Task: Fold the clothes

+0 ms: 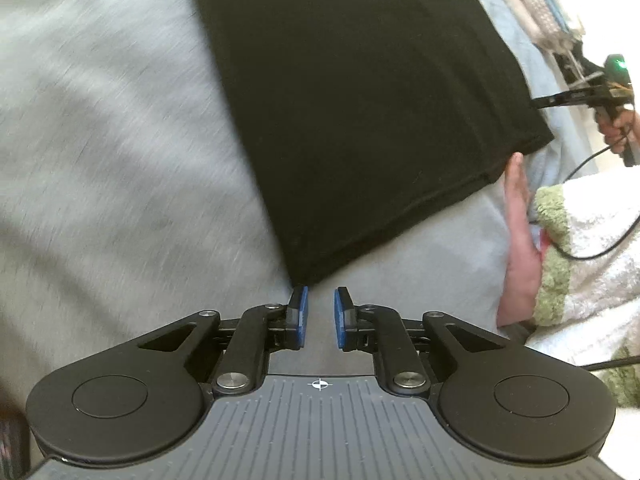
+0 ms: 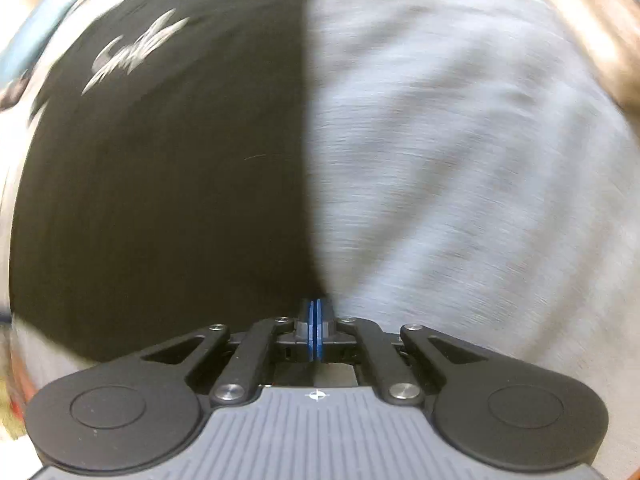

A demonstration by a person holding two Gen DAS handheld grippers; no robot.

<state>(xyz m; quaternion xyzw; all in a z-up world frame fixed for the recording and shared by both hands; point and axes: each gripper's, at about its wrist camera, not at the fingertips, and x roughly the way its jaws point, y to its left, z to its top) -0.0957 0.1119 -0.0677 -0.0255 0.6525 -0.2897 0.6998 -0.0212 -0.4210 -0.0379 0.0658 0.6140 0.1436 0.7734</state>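
One black shirt [image 1: 360,100] on the grey sheet [image 1: 100,140], left claw [image 1: 320,316] open and empty at its 6 o'clock corner, right claw [image 2: 315,332] pinched shut, maybe on the hem, can't tell.

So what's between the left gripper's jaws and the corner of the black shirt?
Almost nothing: in the left wrist view the open left gripper sits just short of the black shirt corner, with only bare grey sheet showing between.

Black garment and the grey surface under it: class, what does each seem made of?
Black garment: likely cotton jersey, matte, with a stitched hem. Grey surface: apparently soft heathered knit or fleece, going by its flecked grain; blur leaves this open.
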